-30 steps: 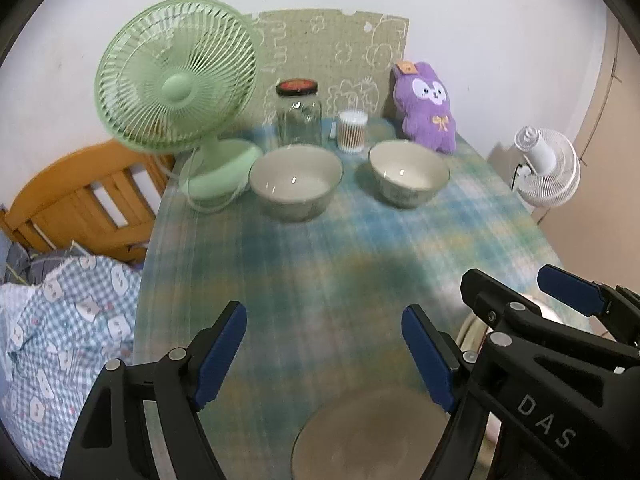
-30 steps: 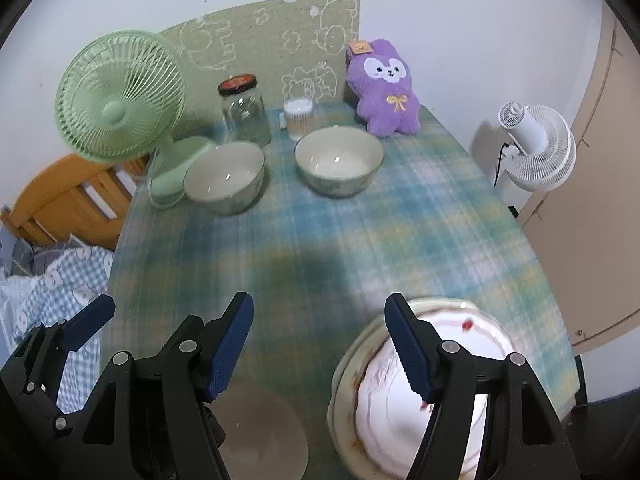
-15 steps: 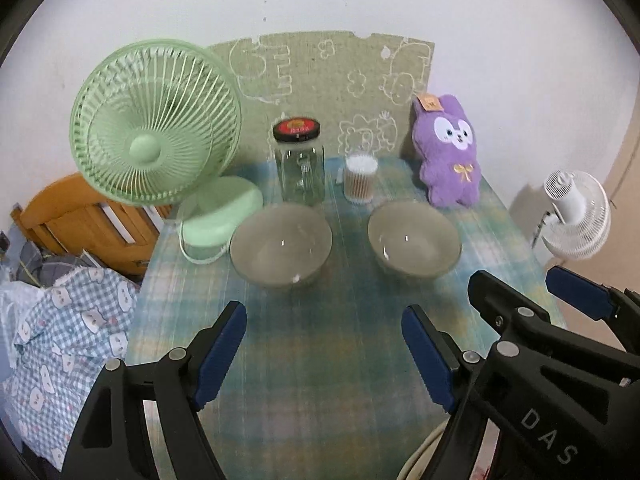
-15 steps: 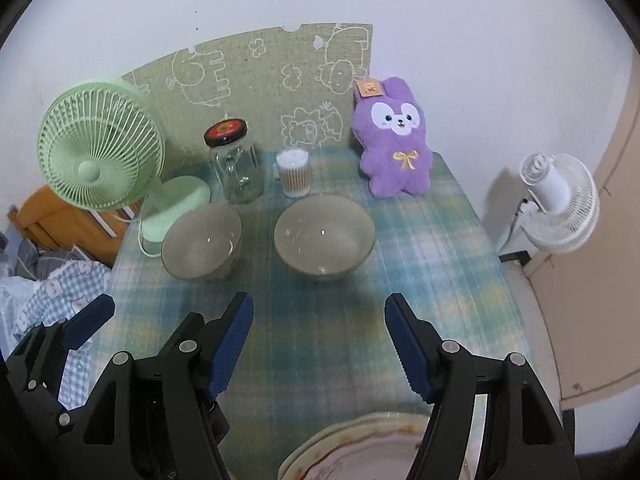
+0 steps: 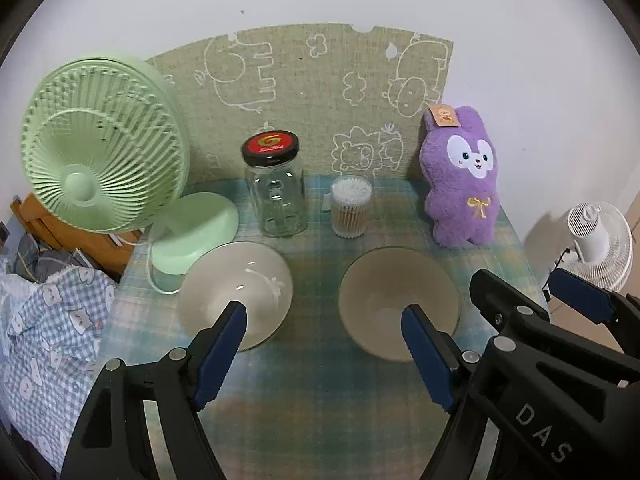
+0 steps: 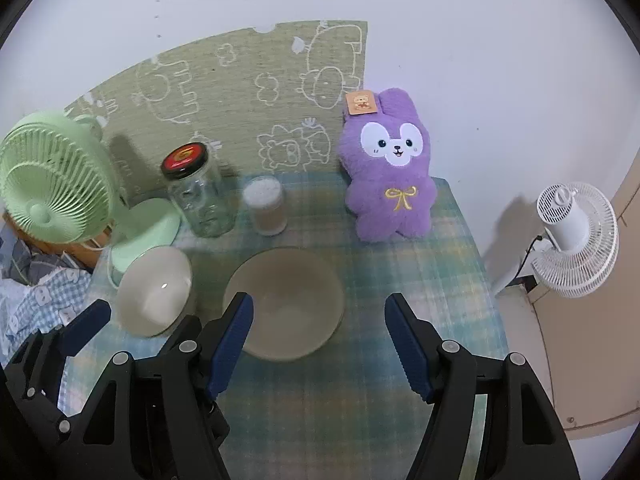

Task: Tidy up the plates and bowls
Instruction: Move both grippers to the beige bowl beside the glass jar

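Two round, glazed beige bowls sit side by side on the checked tablecloth (image 5: 320, 400) in the left wrist view: the left bowl (image 5: 236, 292) and the right bowl (image 5: 400, 300), both empty, nearer than one glass jar (image 5: 276, 196). The left gripper (image 5: 324, 360) hangs released, empty. From the right wrist, both bowls lie beyond the right gripper (image 6: 320, 340), spread wide, gripping nothing; one purple plush rabbit (image 6: 390, 176) stands far right.

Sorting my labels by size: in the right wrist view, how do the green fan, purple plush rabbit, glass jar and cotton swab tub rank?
1. Green fan
2. Purple plush rabbit
3. Glass jar
4. Cotton swab tub
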A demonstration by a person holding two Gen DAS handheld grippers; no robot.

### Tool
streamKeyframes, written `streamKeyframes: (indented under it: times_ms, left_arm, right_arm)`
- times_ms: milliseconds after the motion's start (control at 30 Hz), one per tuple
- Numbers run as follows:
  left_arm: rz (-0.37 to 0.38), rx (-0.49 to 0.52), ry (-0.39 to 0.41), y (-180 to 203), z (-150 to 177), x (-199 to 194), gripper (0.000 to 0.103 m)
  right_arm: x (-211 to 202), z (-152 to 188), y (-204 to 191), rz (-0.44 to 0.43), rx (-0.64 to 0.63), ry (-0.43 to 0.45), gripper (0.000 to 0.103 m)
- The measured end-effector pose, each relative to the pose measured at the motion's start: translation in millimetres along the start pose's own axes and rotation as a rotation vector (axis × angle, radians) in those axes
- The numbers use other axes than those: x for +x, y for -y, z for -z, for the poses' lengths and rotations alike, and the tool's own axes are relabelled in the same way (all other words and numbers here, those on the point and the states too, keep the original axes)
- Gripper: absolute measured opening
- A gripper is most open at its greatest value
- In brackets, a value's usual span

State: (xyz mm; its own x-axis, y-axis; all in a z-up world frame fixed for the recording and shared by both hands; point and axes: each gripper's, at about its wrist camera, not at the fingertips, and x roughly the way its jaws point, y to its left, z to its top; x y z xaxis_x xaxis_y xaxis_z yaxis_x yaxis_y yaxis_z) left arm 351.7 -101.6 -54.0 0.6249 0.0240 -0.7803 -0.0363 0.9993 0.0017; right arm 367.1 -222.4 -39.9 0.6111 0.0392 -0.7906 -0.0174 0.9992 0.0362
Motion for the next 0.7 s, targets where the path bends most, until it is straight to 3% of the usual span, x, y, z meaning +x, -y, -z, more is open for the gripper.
streamKeyframes:
  times_ms: [467, 567, 700]
  left_arm:
    - [-0.049, -0.023, -0.066, 12.6, -14.0, 79.0, 0.076]
    - [-0.040, -0.020, -0.087, 14.9, -13.5, 91.8, 0.069]
    - [-0.046, -0.004, -0.114, 19.4, -10.2, 109.1, 0.051]
  right_arm:
    - [80.0, -16.1, 15.2, 0.003, -0.007, -0.054, 0.071]
    - [94.8, -16.1, 15.1, -0.004, -0.014, -0.068, 0.071]
    - [112.3, -13.9, 15.3, -0.019, -0.020, -0.097, 0.061]
